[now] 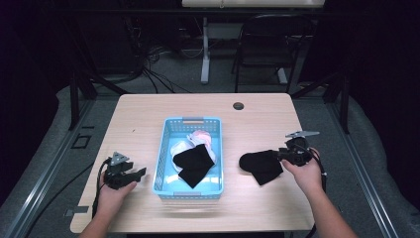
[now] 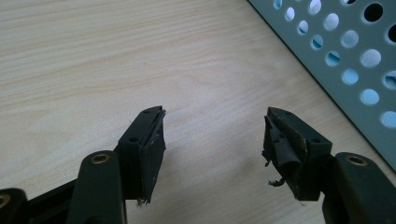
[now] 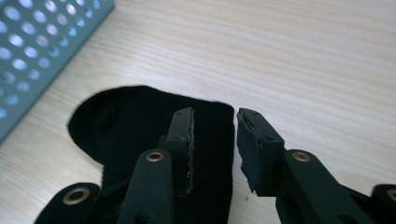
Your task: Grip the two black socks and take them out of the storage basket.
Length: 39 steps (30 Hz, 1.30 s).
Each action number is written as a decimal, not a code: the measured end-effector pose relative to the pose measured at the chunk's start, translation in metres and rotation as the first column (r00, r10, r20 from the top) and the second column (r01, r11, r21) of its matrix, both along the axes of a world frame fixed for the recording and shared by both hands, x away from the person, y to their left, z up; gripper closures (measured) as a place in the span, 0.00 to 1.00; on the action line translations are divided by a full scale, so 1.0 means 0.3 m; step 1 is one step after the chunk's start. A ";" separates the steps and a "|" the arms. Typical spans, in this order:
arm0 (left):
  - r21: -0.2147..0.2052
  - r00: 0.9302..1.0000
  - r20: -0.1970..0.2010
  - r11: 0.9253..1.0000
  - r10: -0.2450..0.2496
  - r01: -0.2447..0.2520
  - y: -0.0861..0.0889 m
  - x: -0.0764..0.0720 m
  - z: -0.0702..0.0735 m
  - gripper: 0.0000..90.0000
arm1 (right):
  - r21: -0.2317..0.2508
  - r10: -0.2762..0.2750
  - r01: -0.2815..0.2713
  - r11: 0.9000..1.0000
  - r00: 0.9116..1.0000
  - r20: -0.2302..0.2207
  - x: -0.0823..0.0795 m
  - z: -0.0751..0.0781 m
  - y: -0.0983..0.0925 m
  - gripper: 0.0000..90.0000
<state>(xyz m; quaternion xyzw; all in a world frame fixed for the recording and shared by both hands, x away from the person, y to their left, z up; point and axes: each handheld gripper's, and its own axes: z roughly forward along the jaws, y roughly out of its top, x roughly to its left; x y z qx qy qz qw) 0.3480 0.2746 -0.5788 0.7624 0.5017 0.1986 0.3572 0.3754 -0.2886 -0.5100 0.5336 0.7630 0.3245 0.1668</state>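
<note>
A black sock [image 1: 260, 166] lies flat on the wooden table to the right of the blue perforated basket [image 1: 193, 120]. My right gripper [image 1: 280, 156] hovers at the sock's right edge. In the right gripper view its jaws stand apart over the black sock [image 3: 130, 126], with the right gripper [image 3: 215, 116] open and its pads not pressing the cloth. Left of the basket, my left gripper [image 1: 140, 172] rests low over bare wood. The left gripper [image 2: 215, 114] is open with nothing between its jaws. Another black sock [image 1: 194, 164] lies in the basket on white socks [image 1: 181, 148] and a pink one [image 1: 202, 136].
The basket's wall [image 2: 345, 56] runs close to the left gripper, and the basket's corner [image 3: 32, 42] lies just beyond the sock in the right gripper view. A round cable hole [image 1: 238, 105] sits near the table's far edge. A black chair [image 1: 270, 44] stands behind the table.
</note>
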 end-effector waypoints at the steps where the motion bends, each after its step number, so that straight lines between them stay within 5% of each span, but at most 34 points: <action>1: 0.001 1.000 -0.003 1.000 -0.001 0.001 0.000 0.000 0.000 0.43 | -0.002 0.005 -0.005 1.000 1.000 0.000 0.000 0.009 0.004 0.74; 17: -0.002 1.000 -0.001 1.000 -0.001 0.001 0.001 0.001 0.001 0.43 | -0.021 0.131 -0.130 0.991 0.990 0.050 0.016 0.124 0.161 0.65; 39: -0.015 1.000 0.014 1.000 0.003 -0.003 0.006 0.000 0.008 0.40 | -0.053 0.295 -0.292 0.955 0.953 0.062 0.056 0.189 0.403 0.61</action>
